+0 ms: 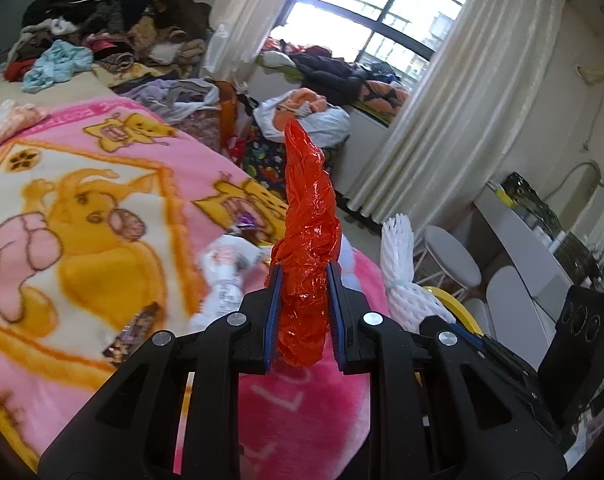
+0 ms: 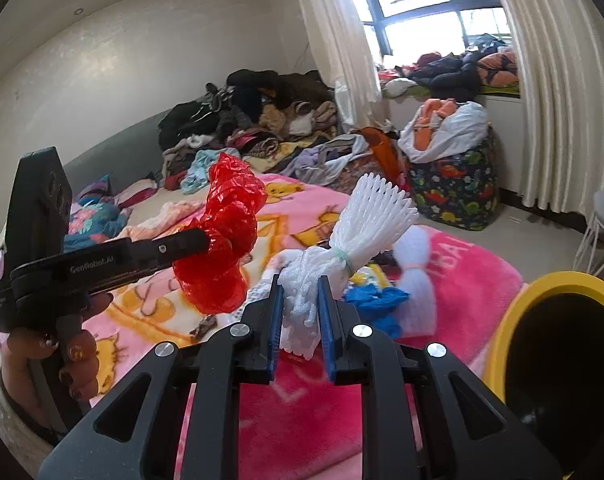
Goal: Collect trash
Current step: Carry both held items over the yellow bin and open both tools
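Observation:
My left gripper is shut on a crumpled red plastic bag and holds it up above the bed; the bag also shows in the right wrist view. My right gripper is shut on a white foam fruit net, also lifted above the bed; the net shows in the left wrist view. A yellow bin with a dark inside stands at the lower right. More litter lies on the blanket: a white wrapper, a dark wrapper, a blue piece.
The bed carries a pink cartoon blanket and a heap of clothes at its far end. A stuffed bag stands by the curtained window. White stools and a desk stand to the right.

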